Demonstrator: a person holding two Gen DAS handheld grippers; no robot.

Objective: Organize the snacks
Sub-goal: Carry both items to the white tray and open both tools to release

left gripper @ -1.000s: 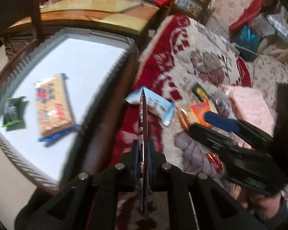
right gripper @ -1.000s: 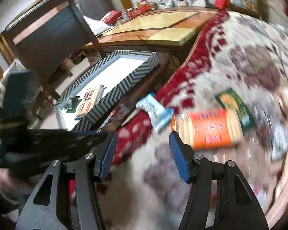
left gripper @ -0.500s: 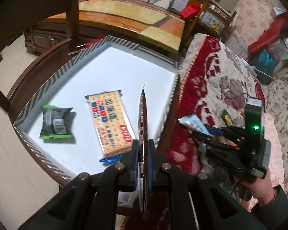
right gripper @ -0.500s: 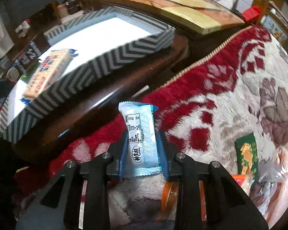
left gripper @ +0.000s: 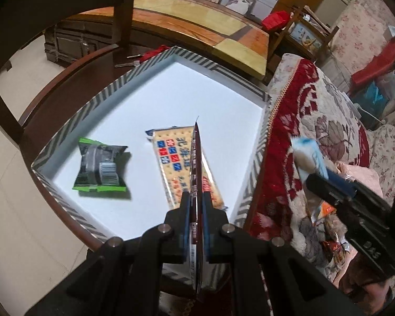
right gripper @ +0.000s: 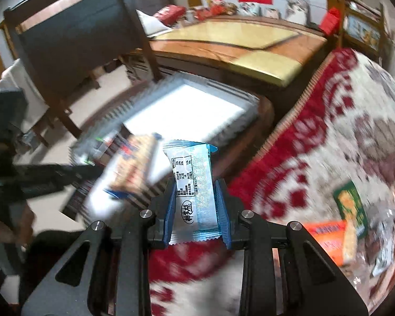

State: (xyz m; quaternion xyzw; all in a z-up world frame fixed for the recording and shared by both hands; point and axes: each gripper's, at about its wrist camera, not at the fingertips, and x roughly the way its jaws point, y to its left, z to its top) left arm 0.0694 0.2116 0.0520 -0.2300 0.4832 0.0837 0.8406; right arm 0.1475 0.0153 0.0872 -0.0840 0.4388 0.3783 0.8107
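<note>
The left gripper [left gripper: 195, 210] is clamped on a thin dark-red packet [left gripper: 196, 173] held edge-on above the striped tray [left gripper: 252, 168], directly over the cracker pack [left gripper: 183, 166] lying beside a green snack pouch [left gripper: 101, 168]. The right gripper [right gripper: 194, 205] pinches a pale blue wrapped snack [right gripper: 192, 184] over the red floral blanket [right gripper: 329, 142], short of the tray. Released from here, the dark-red packet would likely land on the crackers; the blue snack, let go early, would probably fall outside the tray wall.
</note>
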